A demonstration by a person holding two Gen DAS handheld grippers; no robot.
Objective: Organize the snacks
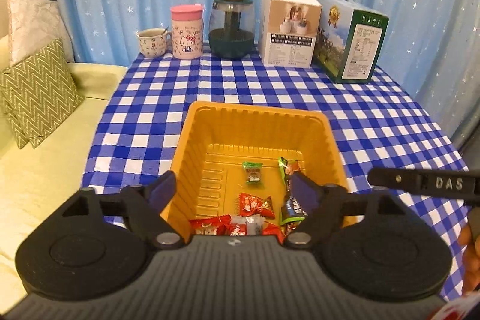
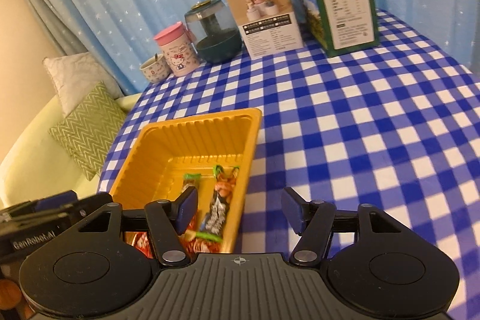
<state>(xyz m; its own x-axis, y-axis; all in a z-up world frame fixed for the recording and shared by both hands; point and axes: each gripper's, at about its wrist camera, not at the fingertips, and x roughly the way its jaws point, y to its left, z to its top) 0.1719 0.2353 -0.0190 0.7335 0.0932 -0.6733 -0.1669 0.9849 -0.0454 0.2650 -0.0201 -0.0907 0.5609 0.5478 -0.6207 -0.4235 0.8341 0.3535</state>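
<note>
An orange plastic tray sits on the blue checked tablecloth and holds several wrapped snacks. Among them are a small green candy, red packets, a dark bar and a green and orange packet. My left gripper hovers over the tray's near end, open, with nothing between its pads. In the right wrist view the tray lies to the left, with the dark bar inside. My right gripper is open and empty above the tray's right rim and the cloth.
Along the table's far edge stand a patterned mug, a pink-lidded cup, a dark green jar, a white box and a green box. A sofa with cushions is on the left. A black bar marked DAS reaches in from the right.
</note>
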